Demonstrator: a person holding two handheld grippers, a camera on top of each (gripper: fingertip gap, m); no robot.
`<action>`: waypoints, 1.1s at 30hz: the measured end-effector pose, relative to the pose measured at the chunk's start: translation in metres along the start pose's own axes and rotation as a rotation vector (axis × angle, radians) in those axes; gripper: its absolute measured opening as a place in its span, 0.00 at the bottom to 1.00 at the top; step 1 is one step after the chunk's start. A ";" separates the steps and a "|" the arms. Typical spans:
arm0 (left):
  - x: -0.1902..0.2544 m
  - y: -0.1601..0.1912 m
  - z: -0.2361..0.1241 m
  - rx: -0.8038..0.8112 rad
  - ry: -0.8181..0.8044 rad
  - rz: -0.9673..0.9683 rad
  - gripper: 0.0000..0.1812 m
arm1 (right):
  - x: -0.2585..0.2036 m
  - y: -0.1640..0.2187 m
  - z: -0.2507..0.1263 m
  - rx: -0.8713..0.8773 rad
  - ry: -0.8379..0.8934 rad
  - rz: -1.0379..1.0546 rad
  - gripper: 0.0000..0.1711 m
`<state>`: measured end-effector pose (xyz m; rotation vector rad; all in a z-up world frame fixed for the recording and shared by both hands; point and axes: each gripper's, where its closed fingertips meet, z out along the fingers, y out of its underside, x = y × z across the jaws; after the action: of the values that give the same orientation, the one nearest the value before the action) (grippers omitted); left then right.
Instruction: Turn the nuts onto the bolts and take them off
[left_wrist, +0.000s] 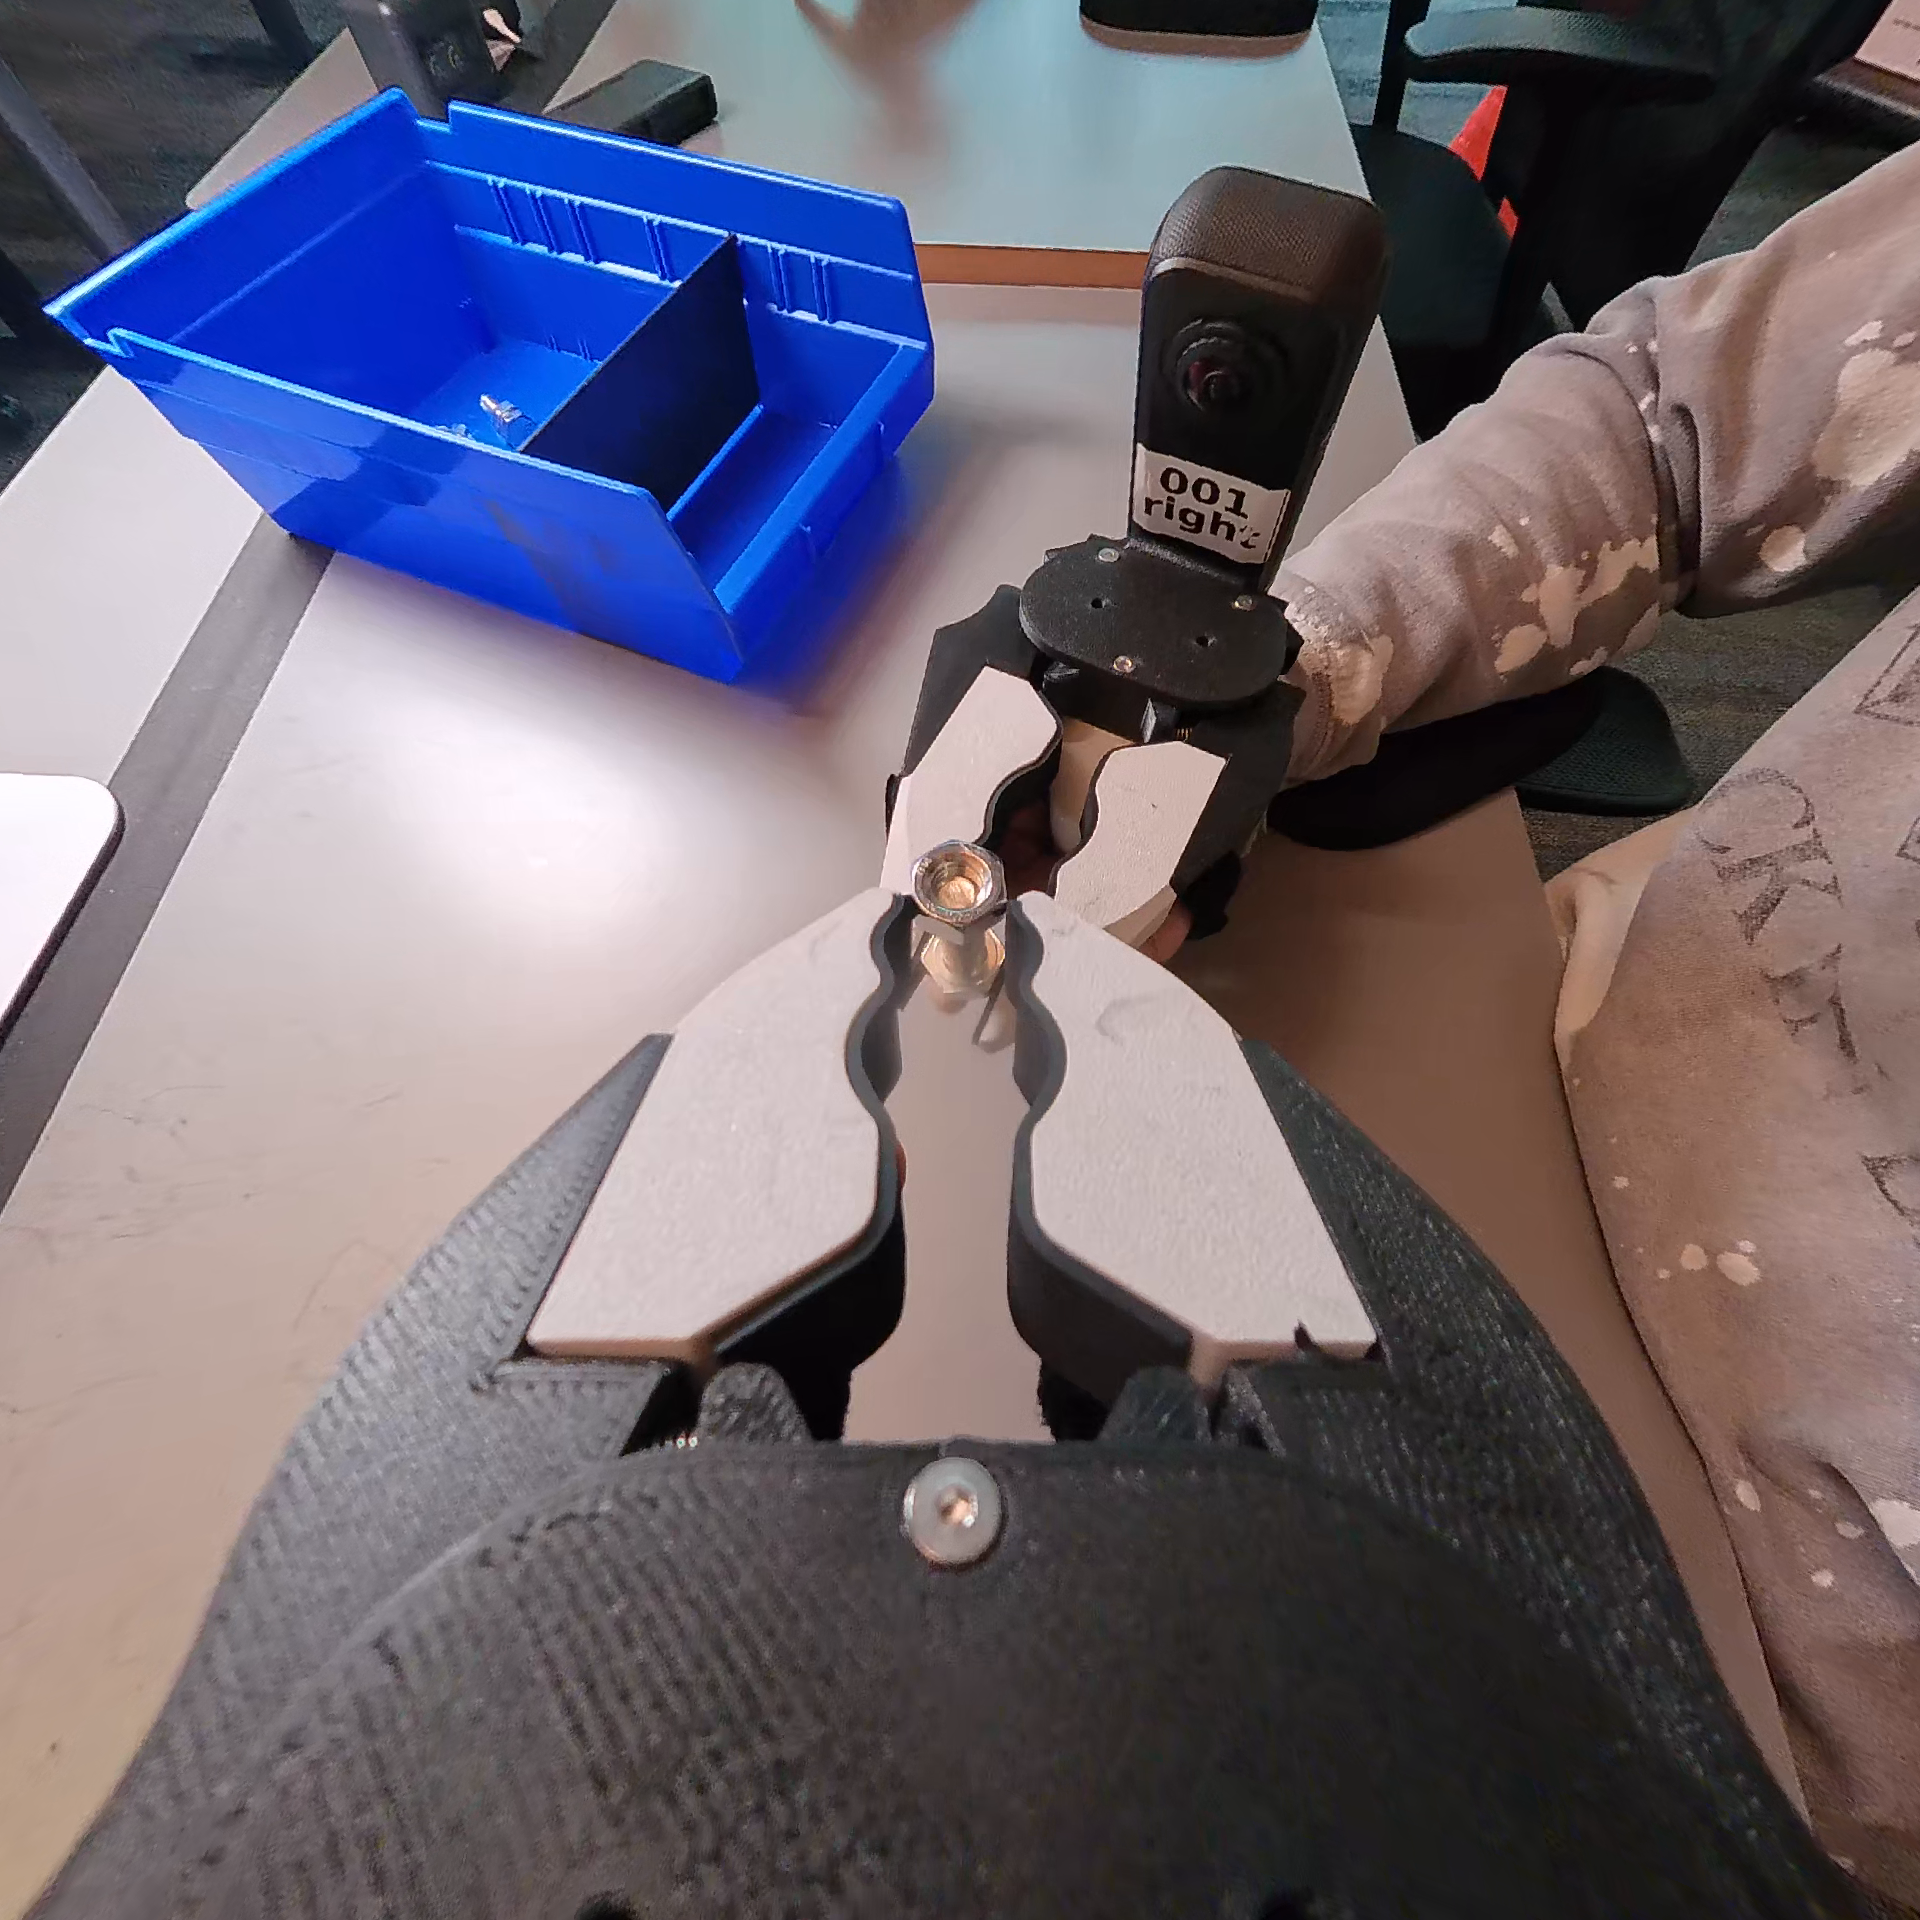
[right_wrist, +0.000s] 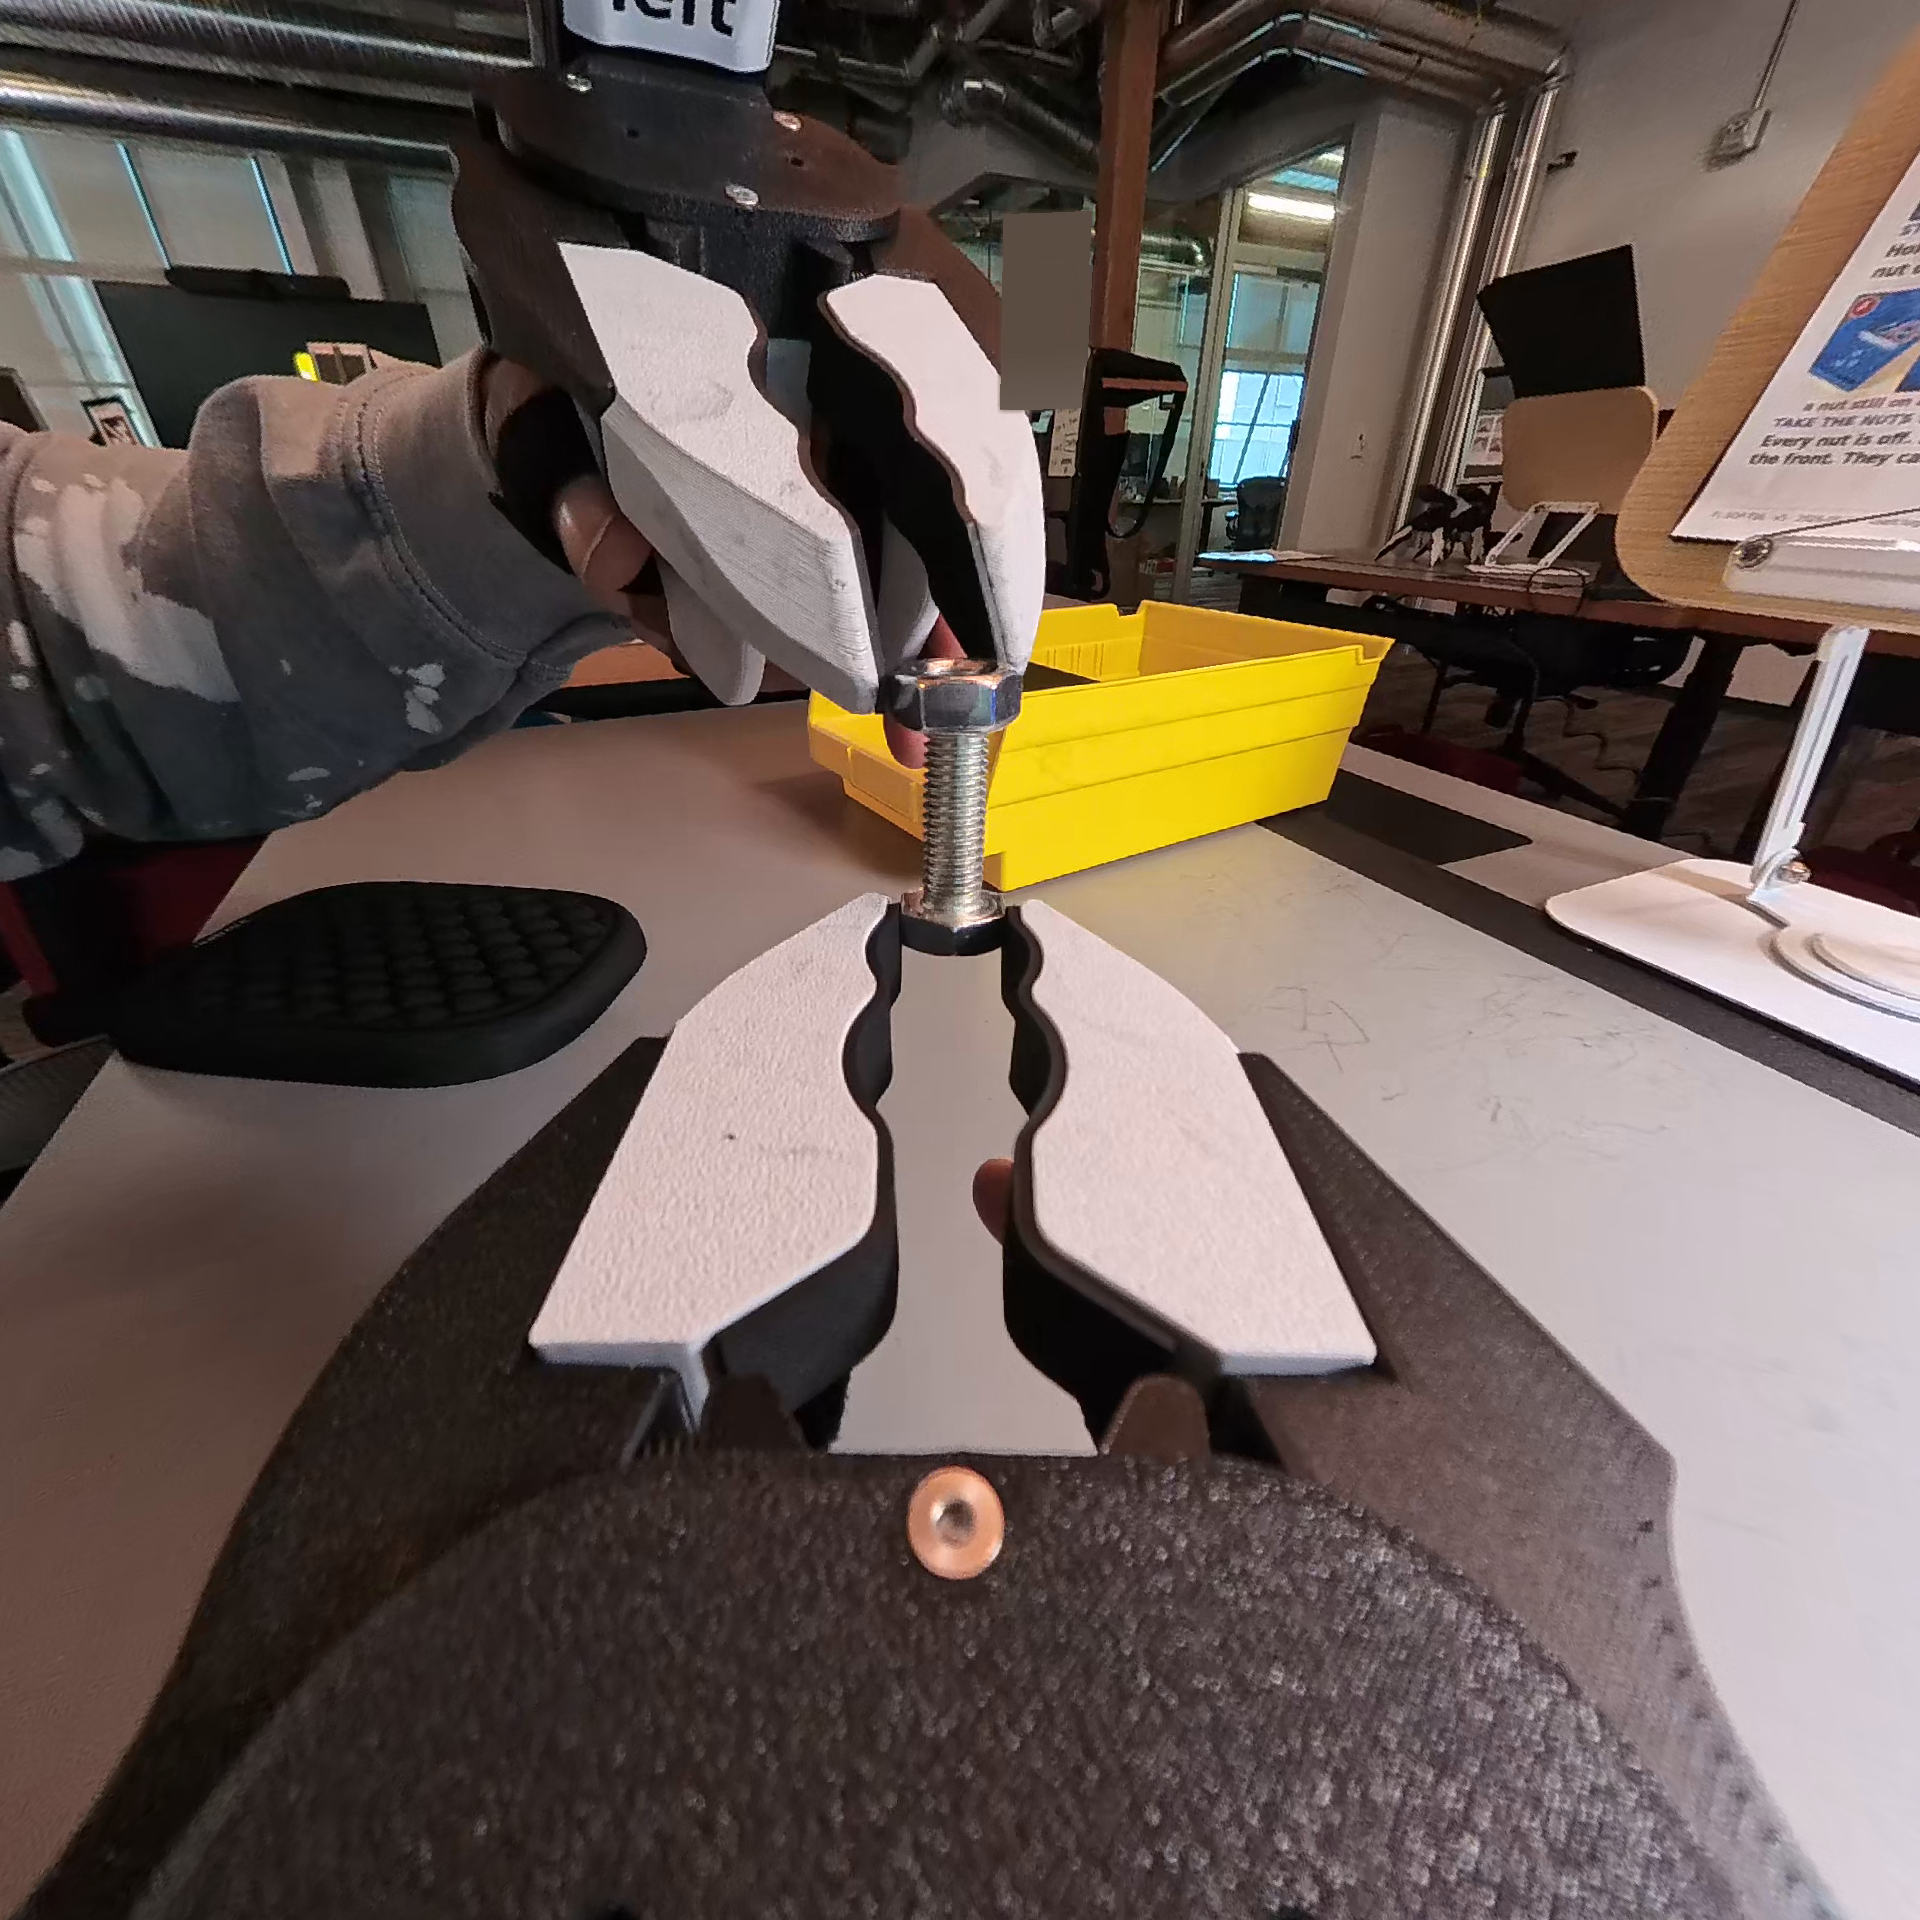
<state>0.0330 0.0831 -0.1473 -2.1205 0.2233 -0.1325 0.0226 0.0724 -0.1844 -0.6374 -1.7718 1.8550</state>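
Your left gripper (right_wrist: 951, 681) pinches the nut (right_wrist: 954, 698), right gripper (right_wrist: 951, 925) clamps the bolt (right_wrist: 956, 821) head: tilt either and threads may bind.

A white sticker (left_wrist: 1210, 509) with black print sat on the lower front of the black camera (left_wrist: 1262, 343) mounted above the right gripper (left_wrist: 1008, 894). A matching white sticker (right_wrist: 670, 21), cut off by the top edge, was fixed above the left gripper (right_wrist: 940, 670). A printed sheet (right_wrist: 1829, 364) with dark lines of text and a small blue picture lay clipped to a wooden board (right_wrist: 1714, 436) on a white stand. Faded dark print marked the person's grey sweatshirt (left_wrist: 1766, 935).
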 end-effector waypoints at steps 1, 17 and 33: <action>0.000 0.000 0.000 0.000 -0.001 0.000 0.09 | 0.000 0.000 0.000 -0.001 0.000 0.000 0.10; -0.004 0.002 -0.005 0.054 -0.023 -0.027 0.11 | 0.002 0.001 0.001 -0.005 0.007 0.002 0.10; -0.069 -0.082 -0.077 0.553 -0.201 -0.054 0.13 | 0.049 -0.084 0.041 0.041 0.089 -0.049 0.11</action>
<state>-0.0397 0.0765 -0.0378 -1.5753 0.0046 -0.0073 -0.0385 0.0755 -0.0984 -0.6447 -1.6740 1.7978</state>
